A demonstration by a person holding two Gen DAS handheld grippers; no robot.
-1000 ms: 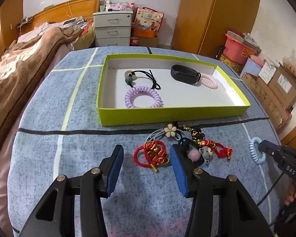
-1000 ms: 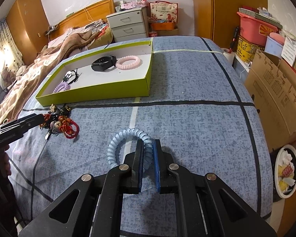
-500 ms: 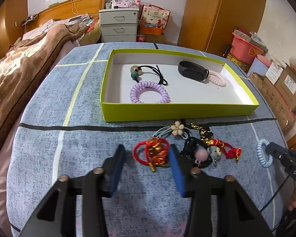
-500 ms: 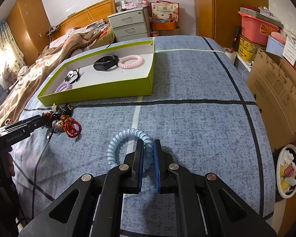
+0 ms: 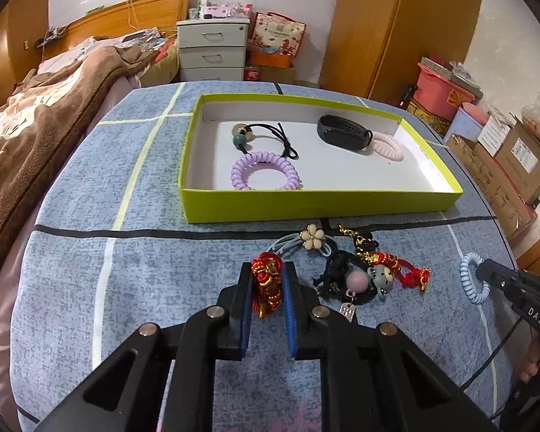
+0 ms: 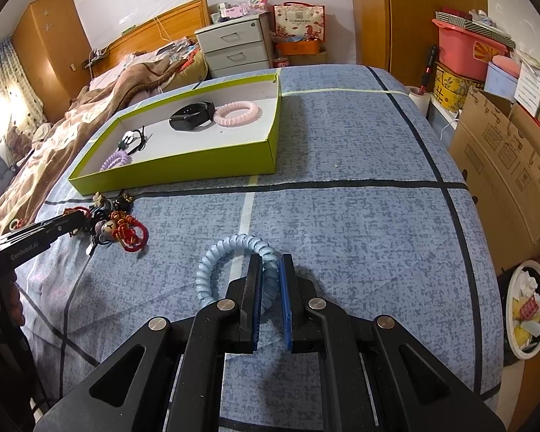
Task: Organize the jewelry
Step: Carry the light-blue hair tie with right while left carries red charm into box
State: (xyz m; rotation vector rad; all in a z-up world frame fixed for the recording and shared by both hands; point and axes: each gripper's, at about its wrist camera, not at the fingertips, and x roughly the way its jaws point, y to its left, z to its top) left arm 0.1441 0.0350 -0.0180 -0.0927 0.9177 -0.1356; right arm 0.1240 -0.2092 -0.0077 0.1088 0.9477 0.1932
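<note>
A lime-green tray (image 5: 320, 204) on the blue bedspread holds a purple coil tie (image 5: 265, 170), a black beaded tie (image 5: 266, 133), a black band (image 5: 343, 132) and a pink coil tie (image 5: 387, 145). My left gripper (image 5: 267, 280) is shut on a red knotted charm (image 5: 268, 282) just in front of the tray. Beside it lie a flower hair tie (image 5: 311, 239) and a red charm with a grey mouse (image 5: 383, 277). My right gripper (image 6: 270, 280) is shut on a light blue coil tie (image 6: 230, 255), to the right of the pile.
A bed with a brown blanket (image 5: 36, 133) lies to the left. White drawers (image 5: 212, 50) and a wooden wardrobe (image 5: 396, 25) stand behind. Cardboard boxes (image 6: 504, 154) and a bin (image 6: 527, 309) stand off the right edge.
My left gripper moved forward over the red knotted charm and closed on it. The right gripper keeps hold of the blue coil tie and has barely moved.
</note>
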